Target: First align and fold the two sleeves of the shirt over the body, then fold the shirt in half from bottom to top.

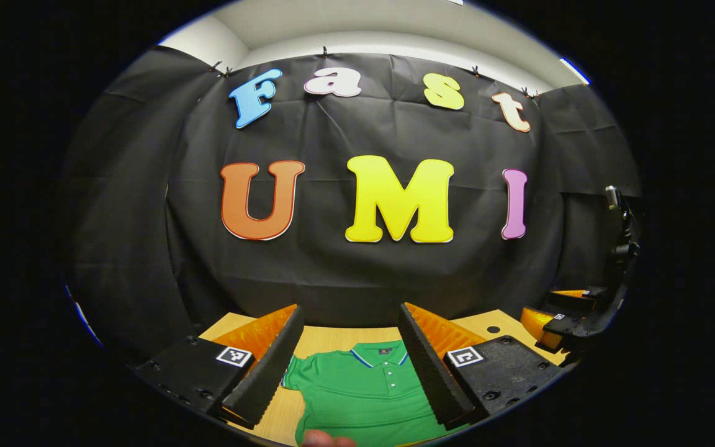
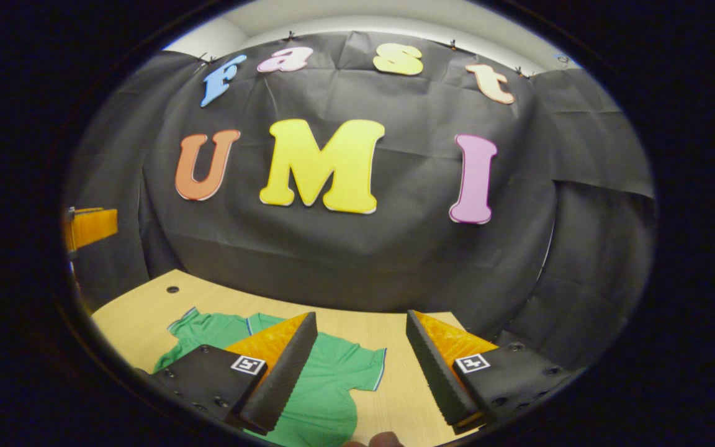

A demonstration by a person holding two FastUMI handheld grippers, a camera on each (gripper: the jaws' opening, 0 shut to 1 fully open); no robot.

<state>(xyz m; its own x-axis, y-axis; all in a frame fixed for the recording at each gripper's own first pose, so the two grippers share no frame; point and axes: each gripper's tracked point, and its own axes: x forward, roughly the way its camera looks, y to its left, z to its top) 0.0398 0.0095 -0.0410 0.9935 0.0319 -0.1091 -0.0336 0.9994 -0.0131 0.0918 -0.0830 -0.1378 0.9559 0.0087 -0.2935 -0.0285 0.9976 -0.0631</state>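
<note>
**Both grippers raised above flat shirt, nothing held**

Shirt: green polo with striped collar edge, lying flat on the light wooden table, collar toward the booth's black back wall. Sleeves look spread out to the sides, not folded over the body; the right gripper view shows one sleeve lying flat with its striped cuff on the table.

Left gripper: fingers spread wide apart, nothing between them. Held above the shirt, looking toward the wall; collar and button placket sit in the gap between the fingers. A fingertip of the holding hand shows at the bottom edge.

Right gripper: fingers likewise wide apart, empty. Above the table, with the shirt's sleeve and side under the gap and its left finger.

In the left gripper view, the other gripper shows at far right, over the table edge.

Small dark hole in the tabletop beyond the shirt.
</note>
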